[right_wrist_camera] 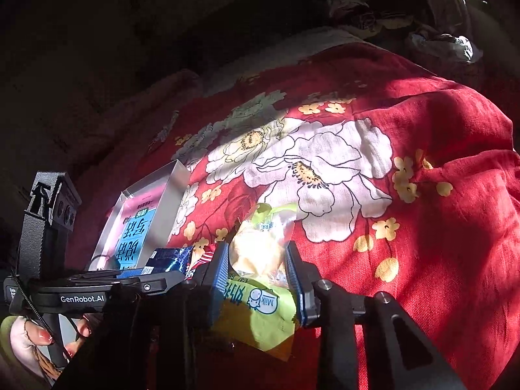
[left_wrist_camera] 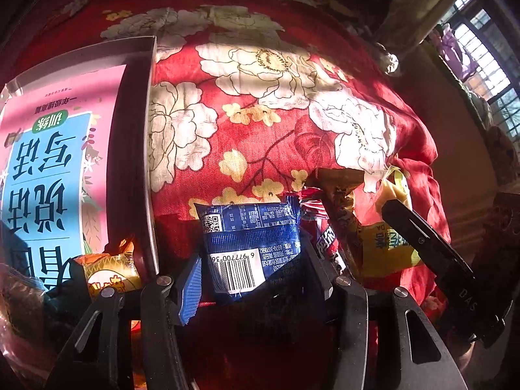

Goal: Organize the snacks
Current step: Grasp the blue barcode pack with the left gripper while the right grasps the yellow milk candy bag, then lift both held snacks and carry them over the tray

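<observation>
In the left wrist view my left gripper [left_wrist_camera: 255,276] is shut on a blue snack packet [left_wrist_camera: 250,227] with a white barcode, held between its blue pad and black finger. In the right wrist view my right gripper [right_wrist_camera: 256,281] is shut on a yellow-green packet [right_wrist_camera: 260,305] marked Milk, with a pale cake showing through its clear top. That yellow packet [left_wrist_camera: 386,243] also appears at the right of the left wrist view. A red-and-white packet [left_wrist_camera: 325,230] and a brown wrapper [left_wrist_camera: 341,182] lie between the two grippers. An orange-yellow packet [left_wrist_camera: 110,273] rests in the box's near corner.
A shallow silver box [left_wrist_camera: 152,104] with a pink and blue printed sheet inside lies at the left on a red floral cloth [left_wrist_camera: 276,113]. The same box [right_wrist_camera: 175,182] shows in the right wrist view. A hand [right_wrist_camera: 32,334] grips the left gripper's handle. A window [left_wrist_camera: 481,65] lies far right.
</observation>
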A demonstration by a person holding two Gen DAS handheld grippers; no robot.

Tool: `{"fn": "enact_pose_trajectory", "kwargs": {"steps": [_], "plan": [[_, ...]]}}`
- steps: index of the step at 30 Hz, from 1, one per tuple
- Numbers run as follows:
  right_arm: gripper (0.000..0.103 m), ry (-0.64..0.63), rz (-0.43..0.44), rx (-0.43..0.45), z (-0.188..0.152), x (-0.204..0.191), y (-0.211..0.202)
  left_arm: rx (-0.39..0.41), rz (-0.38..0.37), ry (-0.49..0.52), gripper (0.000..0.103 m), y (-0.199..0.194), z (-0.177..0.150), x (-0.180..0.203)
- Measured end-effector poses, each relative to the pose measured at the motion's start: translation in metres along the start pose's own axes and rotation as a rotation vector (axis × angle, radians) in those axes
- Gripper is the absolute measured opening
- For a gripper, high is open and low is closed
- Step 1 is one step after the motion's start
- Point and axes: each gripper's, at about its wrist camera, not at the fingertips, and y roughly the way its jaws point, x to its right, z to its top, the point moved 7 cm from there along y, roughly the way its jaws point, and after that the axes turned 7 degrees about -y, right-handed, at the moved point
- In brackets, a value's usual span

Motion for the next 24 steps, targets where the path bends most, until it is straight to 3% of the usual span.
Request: {"fn": "enact_pose_trajectory", "kwargs": {"steps": [9,24], "plan": [[0.034,-0.009,0.038,0.088,0.010,-0.016,-0.023,0.050,-0.016,0.000,0.055,-0.026,0.004,-0.003],[0.034,-0.088,0.061,0.068,0.009,-0.064,-0.021,0.114,-0.035,-0.012,0.055,-0.063,0.000,-0.024]]}}
